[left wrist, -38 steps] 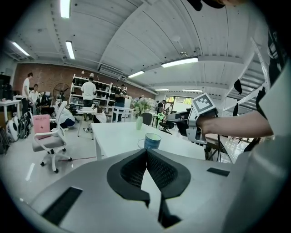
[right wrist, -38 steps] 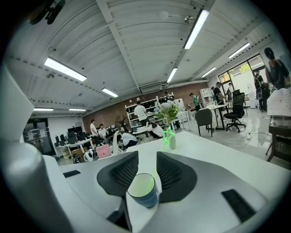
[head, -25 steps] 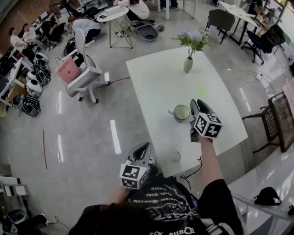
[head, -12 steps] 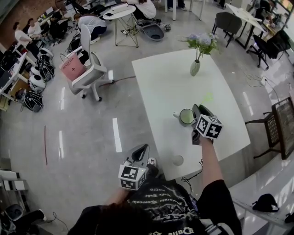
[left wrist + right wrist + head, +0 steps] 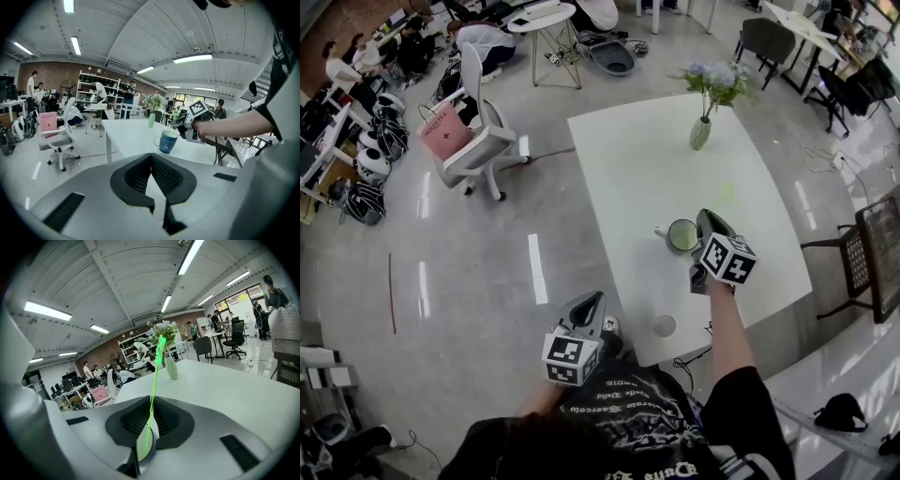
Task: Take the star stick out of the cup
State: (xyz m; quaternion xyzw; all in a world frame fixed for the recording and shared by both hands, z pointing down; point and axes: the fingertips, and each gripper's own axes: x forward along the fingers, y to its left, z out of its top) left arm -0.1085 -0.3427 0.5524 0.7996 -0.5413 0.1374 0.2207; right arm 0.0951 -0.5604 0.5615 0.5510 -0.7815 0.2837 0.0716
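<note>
A thin green star stick rises from the cup straight up between my right gripper's pads, its star tip high above them. The jaws are closing and the pads press on the stick. From the head view, the right gripper hovers at the right rim of the blue cup on the white table. The left gripper view shows the cup upright with the right gripper over it. My left gripper hangs off the table's front left corner, shut and empty.
A vase of flowers stands at the table's far end. A small round object lies near the front edge. A white swivel chair stands on the floor to the left, and people sit at desks farther back.
The right gripper has stayed at the cup's right rim, shifting only slightly. The left gripper has not moved.
</note>
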